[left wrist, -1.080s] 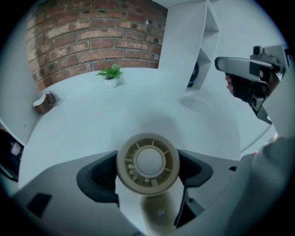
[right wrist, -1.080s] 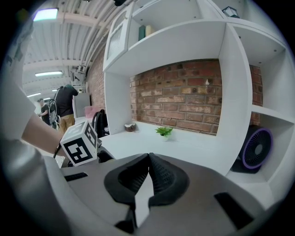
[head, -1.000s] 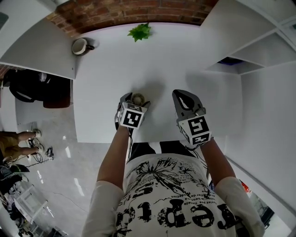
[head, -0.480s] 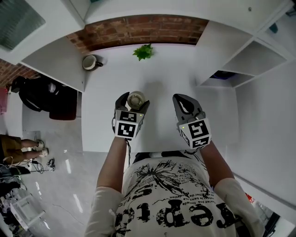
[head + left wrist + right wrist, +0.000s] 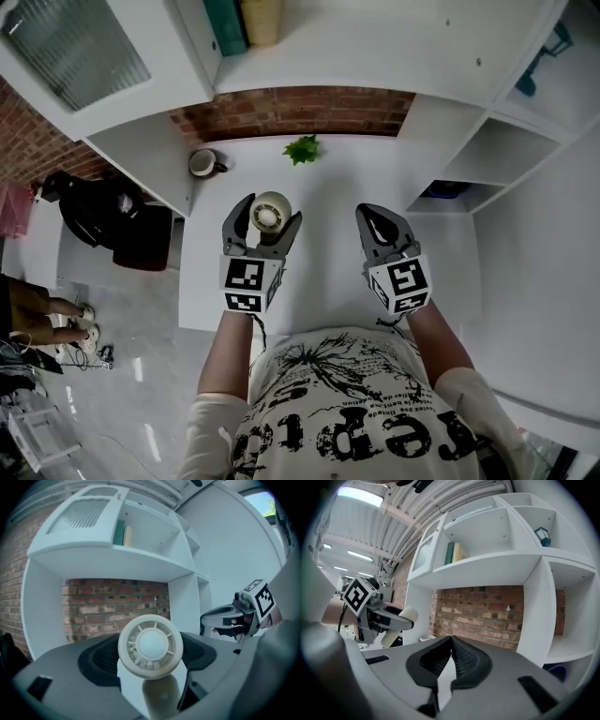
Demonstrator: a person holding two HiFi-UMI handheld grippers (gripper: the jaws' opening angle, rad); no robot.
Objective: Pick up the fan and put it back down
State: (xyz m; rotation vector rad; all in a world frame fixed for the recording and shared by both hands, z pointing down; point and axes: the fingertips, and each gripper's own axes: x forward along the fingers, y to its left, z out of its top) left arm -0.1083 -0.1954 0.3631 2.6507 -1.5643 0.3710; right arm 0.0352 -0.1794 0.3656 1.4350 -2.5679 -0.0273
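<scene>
This is a staged home-study corner set inside a larger lab or workshop hall. The white counter [image 5: 328, 187] sits in an alcove of white built-in shelving [image 5: 506, 559] against a red brick wall [image 5: 300, 108]. It is dressed with homely props. A mug [image 5: 203, 163] stands near the counter's back left corner and a small green plant [image 5: 302, 148] at its back edge. Books [image 5: 454, 552] and a lantern ornament [image 5: 542, 536] sit on the shelves beside a frosted cabinet door [image 5: 80, 47]. Beyond the set are exposed ceiling pipes [image 5: 440, 503], strip lights [image 5: 360, 555], a glossy floor [image 5: 141, 394] with loose cables [image 5: 28, 356], and another person's legs [image 5: 37, 305].
</scene>
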